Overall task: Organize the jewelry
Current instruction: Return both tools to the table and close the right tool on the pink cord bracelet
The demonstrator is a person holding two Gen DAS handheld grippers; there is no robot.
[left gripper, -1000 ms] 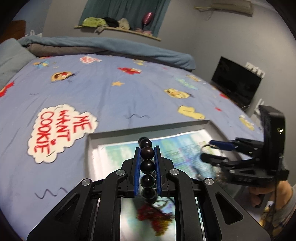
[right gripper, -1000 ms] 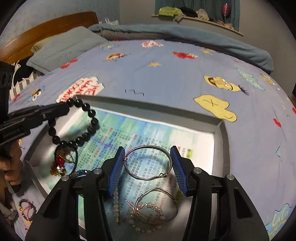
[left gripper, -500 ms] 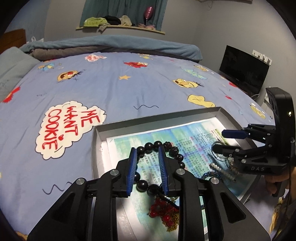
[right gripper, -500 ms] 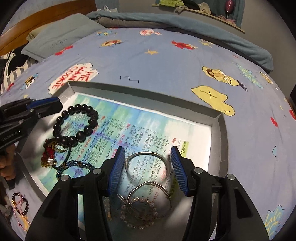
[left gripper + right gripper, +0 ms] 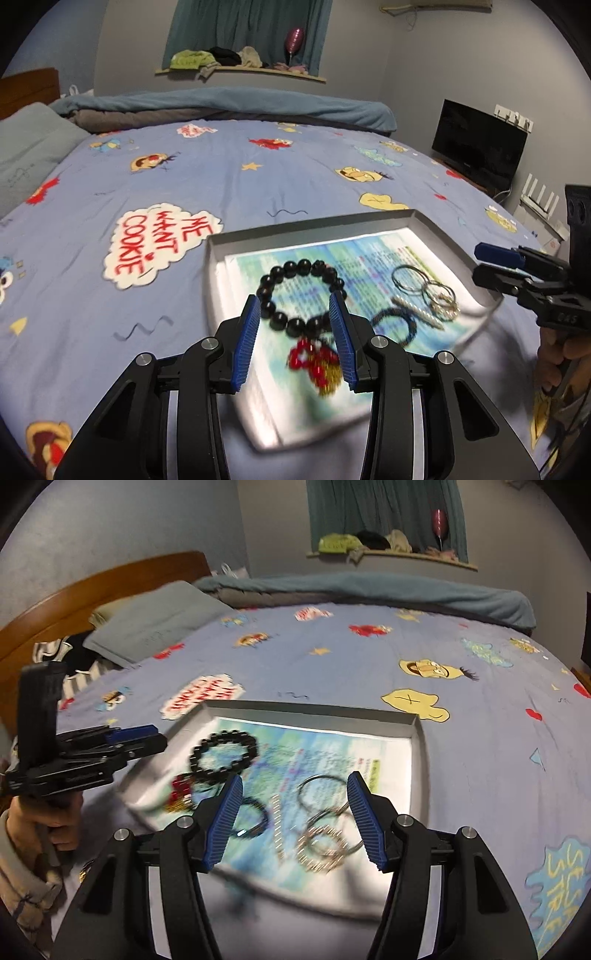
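Note:
A grey tray lined with printed paper lies on the bed. In it lie a black bead bracelet, a red and gold piece, a dark blue bead bracelet, a pearl clip and silver bangles. My left gripper is open and empty, above the near side of the black bracelet. My right gripper is open and empty, above the bangles. The tray and black bracelet also show in the right wrist view.
The bed has a blue cartoon sheet, a folded blue duvet at the far side and a grey pillow by the wooden headboard. A black TV stands at the right. A cluttered shelf hangs on the wall.
My left gripper opened and let the black bead bracelet drop into the tray, then pulled back. My right gripper drew back and up from the bangles, still open.

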